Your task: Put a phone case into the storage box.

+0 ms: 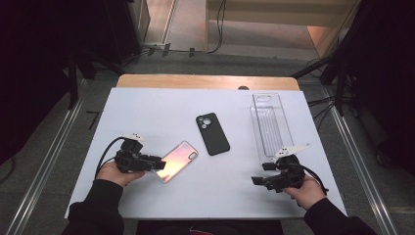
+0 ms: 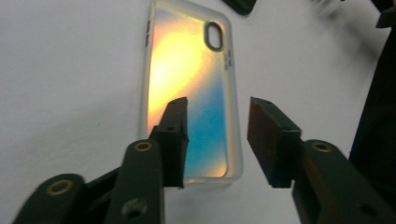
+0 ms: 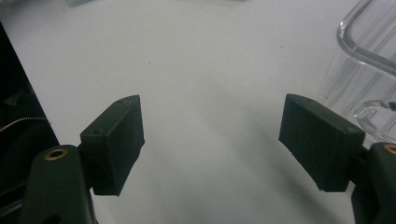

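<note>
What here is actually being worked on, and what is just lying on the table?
In the job:
- shiny rainbow phone case, lying flat
- left gripper, jaws apart over the case's near end, not pressing it

Lying about:
- black phone case, mid-table
- clear plastic tray, at the right
- right gripper, open over bare white table, beside the tray

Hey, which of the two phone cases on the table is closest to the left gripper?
The iridescent case, shimmering orange and blue, lies right at the left gripper, below its open jaws. The black case lies farther off, toward the table's middle.
</note>
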### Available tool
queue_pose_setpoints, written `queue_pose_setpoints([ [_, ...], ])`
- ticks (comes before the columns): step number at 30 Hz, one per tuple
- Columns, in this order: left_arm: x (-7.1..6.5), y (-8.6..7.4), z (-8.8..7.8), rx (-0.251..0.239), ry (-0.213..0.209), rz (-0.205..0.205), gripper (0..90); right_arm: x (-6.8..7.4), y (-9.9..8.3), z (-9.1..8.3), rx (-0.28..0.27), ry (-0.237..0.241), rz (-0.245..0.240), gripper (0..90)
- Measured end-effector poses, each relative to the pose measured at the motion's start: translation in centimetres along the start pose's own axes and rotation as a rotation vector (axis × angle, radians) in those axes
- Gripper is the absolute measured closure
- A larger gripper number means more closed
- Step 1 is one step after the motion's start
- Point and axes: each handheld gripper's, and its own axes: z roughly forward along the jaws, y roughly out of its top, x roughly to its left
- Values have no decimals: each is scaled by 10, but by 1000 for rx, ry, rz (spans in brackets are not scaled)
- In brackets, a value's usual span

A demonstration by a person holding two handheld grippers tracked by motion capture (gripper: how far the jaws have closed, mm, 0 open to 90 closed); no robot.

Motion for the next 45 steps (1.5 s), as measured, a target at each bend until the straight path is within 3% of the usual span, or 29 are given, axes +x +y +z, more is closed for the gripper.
queue_pose_setpoints([
  [4, -8, -6, -1, -38, -8, 11, 380, 0, 0, 0, -4, -1, -4, 202],
  [8, -16, -13, -1, -64, -5, 35, 321, 0, 0, 0, -4, -4, -6, 201],
  [16, -24, -26, -2, -87, -1, 37, 320, 1, 0, 2, -8, -14, -10, 201],
  [18, -25, -26, -1, -79, 12, 53, 320, 1, 0, 3, -6, -17, -15, 201],
  [23, -27, -24, 2, -67, 2, 46, 321, 1, 0, 5, -5, -19, -15, 197],
  [27, -28, -21, 2, -72, 23, 42, 320, 1, 0, 5, -2, -15, -13, 197],
  [35, -25, -8, -1, -90, 110, 60, 287, 2, 0, 5, 3, -12, -16, 197],
  [40, -17, -3, 7, -85, 111, 46, 286, 2, 0, 5, 4, -12, -16, 197],
  [45, -18, 3, 13, -84, 115, 66, 286, 2, 0, 5, 3, -12, -14, 197],
])
